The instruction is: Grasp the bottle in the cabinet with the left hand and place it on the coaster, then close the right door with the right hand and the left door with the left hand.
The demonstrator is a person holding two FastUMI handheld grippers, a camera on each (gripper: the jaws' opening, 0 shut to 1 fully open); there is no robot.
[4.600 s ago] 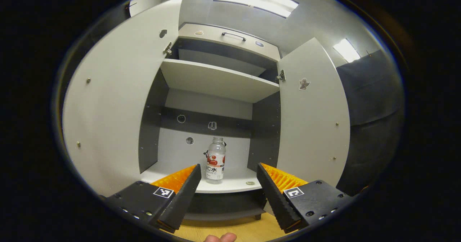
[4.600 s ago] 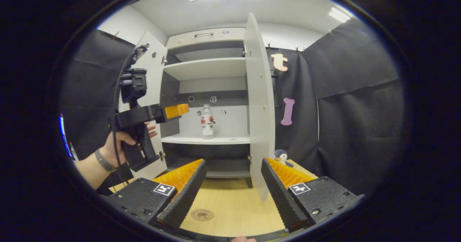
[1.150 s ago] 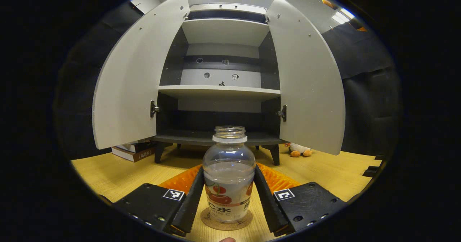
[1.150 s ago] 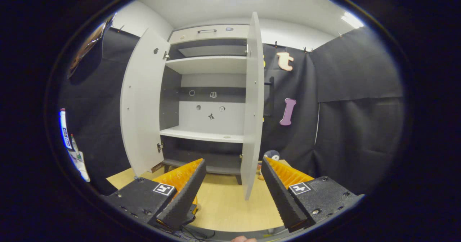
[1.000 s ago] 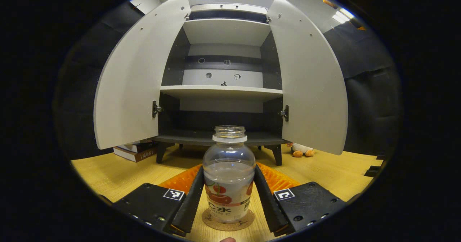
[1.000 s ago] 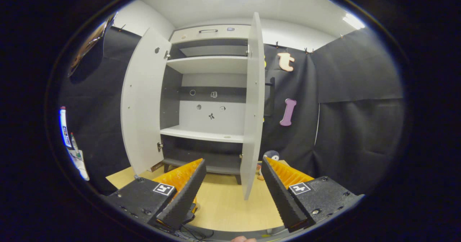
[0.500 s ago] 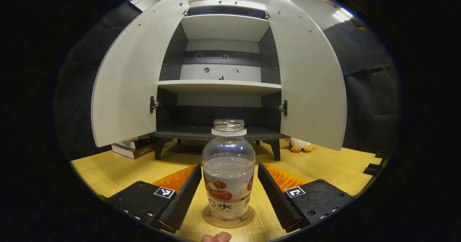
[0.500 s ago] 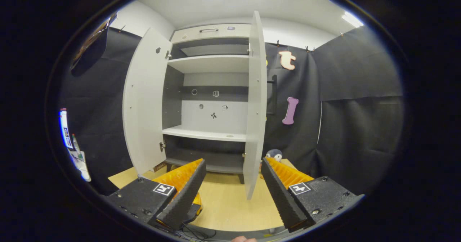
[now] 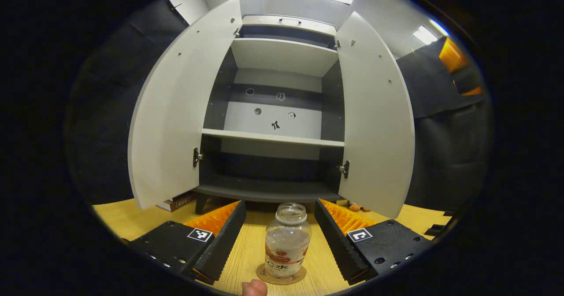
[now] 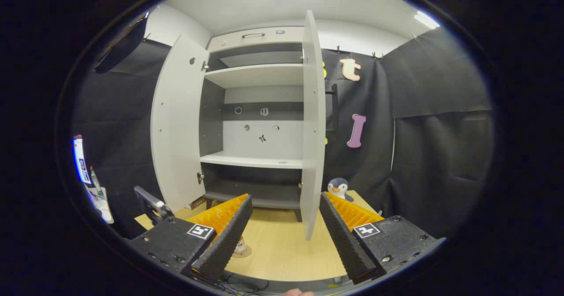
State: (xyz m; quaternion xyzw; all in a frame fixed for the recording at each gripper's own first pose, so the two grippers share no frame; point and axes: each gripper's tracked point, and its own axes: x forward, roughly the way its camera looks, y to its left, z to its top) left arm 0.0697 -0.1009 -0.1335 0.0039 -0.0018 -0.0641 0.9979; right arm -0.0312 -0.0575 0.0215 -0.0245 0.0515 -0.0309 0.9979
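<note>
Your left gripper (image 9: 277,238) is spread wide, its ridged fingers (image 9: 222,238) clear of the bottle (image 9: 287,241) on both sides. The bottle, clear plastic, round-shouldered and uncapped, stands upright between and just ahead of them on the round cork coaster (image 9: 280,275), on the pale wood-grain table (image 9: 246,252). Your right gripper (image 10: 284,236) is also spread and holds nothing; the smooth grey right door's (image 10: 313,124) edge stands ahead between its fingers, and the left door (image 10: 176,124) is open too.

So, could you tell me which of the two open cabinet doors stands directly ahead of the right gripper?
The right door, seen almost edge-on, hangs between the fingers of the open right gripper; the left door stands off to the side.
</note>
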